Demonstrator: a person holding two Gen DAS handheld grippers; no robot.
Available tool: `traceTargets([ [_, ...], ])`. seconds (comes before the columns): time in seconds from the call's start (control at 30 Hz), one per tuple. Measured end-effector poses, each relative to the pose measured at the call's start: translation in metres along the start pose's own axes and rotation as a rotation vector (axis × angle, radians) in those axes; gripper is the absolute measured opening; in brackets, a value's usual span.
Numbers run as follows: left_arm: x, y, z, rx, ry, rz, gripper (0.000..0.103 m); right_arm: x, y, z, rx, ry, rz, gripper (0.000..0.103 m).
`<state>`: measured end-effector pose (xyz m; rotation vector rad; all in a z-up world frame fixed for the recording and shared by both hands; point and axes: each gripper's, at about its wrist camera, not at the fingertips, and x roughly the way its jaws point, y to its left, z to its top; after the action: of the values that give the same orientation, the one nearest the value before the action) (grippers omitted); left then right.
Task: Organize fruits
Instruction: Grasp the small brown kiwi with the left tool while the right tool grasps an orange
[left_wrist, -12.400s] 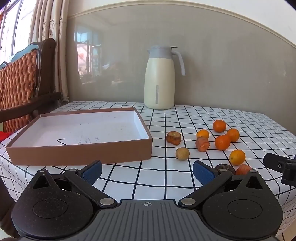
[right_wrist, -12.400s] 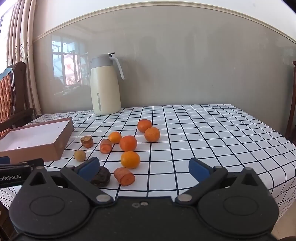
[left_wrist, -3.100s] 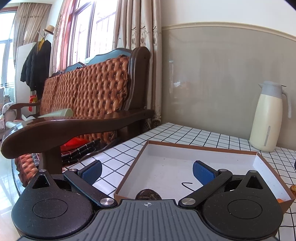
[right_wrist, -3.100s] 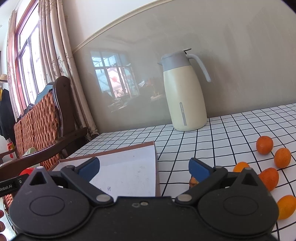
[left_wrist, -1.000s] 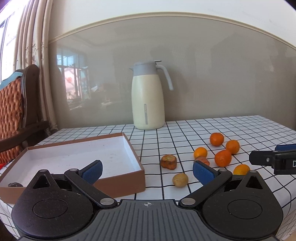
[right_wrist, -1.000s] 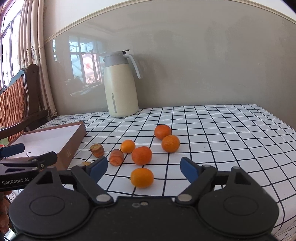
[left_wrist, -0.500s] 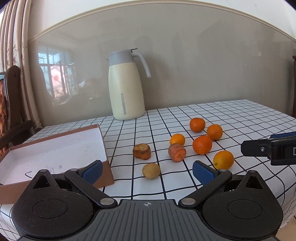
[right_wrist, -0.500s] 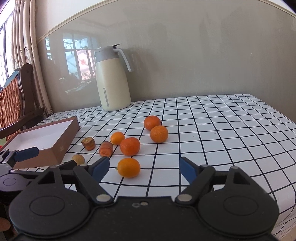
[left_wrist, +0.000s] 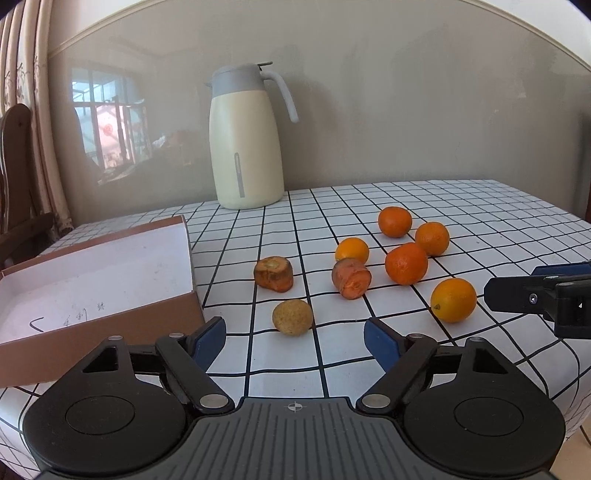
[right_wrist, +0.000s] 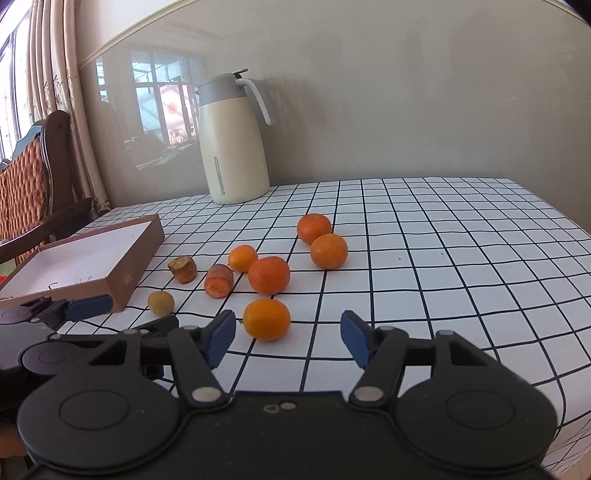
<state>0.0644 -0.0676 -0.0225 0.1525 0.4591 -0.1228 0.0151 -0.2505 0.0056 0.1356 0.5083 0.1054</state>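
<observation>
- Grey wall behind, and a worktop (left_wrist: 480, 206) under a black-and-white checked cloth, with a cream jug (left_wrist: 245, 147) at the back.
- I see a brown box (left_wrist: 110, 295) with a white floor at the left edge; from here I can't see anything lying in the part of it that shows.
- My left gripper (left_wrist: 295, 338) has just been closing its jaws, but they stand apart with nothing between the pads.
- Just ahead of them lies a small tan fruit (left_wrist: 293, 316), on the cloth and a little left of the gap's middle, not touching either pad.
- Beyond it are two carrot stubs (left_wrist: 274, 274), the redder one (left_wrist: 351, 277) to the right.
- My right gripper (right_wrist: 288, 338) has also just been closing; its jaws are at a middling gap and empty.
- A yellow-orange fruit (right_wrist: 266, 319) sits just in front of them, nearer the left pad, not pinched.
- Four more oranges (right_wrist: 269, 275) lie behind it, well clear of both grippers.
</observation>
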Motion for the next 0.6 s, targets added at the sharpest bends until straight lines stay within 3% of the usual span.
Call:
traceTargets([
  [0.13,0.005,0.002,0.001,-0.012,0.004,0.005,0.08,0.002,0.001,-0.001,0.001,0.006,0.0,0.052],
  [0.3,0.016,0.003,0.002,-0.029,0.027,0.002,0.065,0.008,0.002,0.0,0.01,0.011,-0.005,0.051],
  [0.5,0.027,-0.001,0.003,-0.038,0.035,0.01,0.065,0.012,0.003,0.001,0.02,0.009,-0.005,0.048],
  [0.6,0.031,-0.001,0.003,-0.049,0.042,0.008,0.058,0.017,0.003,0.001,0.03,0.02,-0.003,0.044],
])
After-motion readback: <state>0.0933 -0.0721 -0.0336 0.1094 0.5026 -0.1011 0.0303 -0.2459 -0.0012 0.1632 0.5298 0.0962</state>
